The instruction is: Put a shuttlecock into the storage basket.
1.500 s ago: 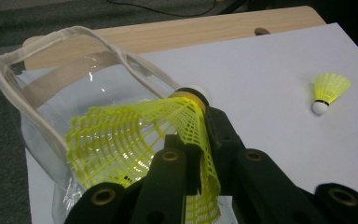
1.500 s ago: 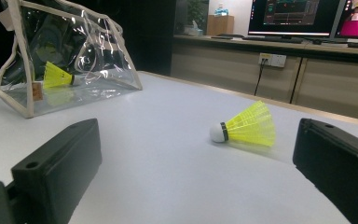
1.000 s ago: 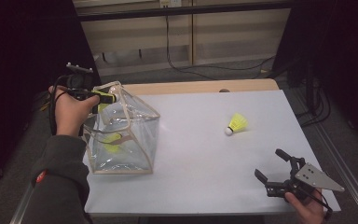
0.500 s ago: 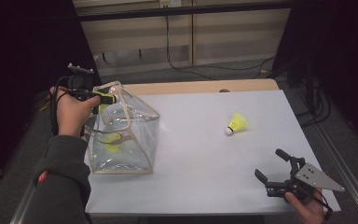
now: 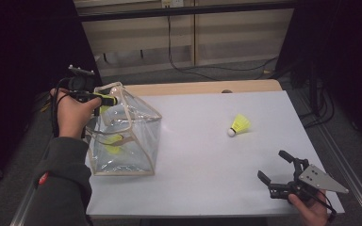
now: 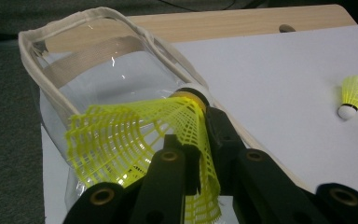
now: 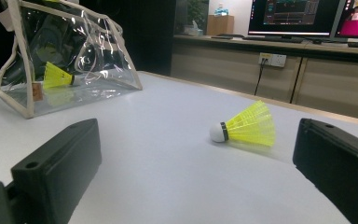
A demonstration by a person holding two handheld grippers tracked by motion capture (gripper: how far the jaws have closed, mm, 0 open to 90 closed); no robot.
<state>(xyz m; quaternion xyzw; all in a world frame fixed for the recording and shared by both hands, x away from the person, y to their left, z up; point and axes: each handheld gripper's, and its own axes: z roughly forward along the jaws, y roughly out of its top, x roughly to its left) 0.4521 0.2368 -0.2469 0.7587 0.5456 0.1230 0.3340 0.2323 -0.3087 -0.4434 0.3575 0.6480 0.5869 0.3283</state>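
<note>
A clear plastic bag with beige trim stands at the table's left, and a yellow shuttlecock lies inside it. My left gripper hovers at the bag's top rim, shut on the net skirt of a second yellow shuttlecock whose cork points toward the opening. A third shuttlecock lies on its side on the white table, right of centre. My right gripper rests low near the front right corner, open, with its jaws wide apart and aimed at that loose shuttlecock.
The white tabletop has a wooden strip along its far edge. Cabinets and cables stand behind it, and monitors show in the right gripper view. A metal rail runs along the right side.
</note>
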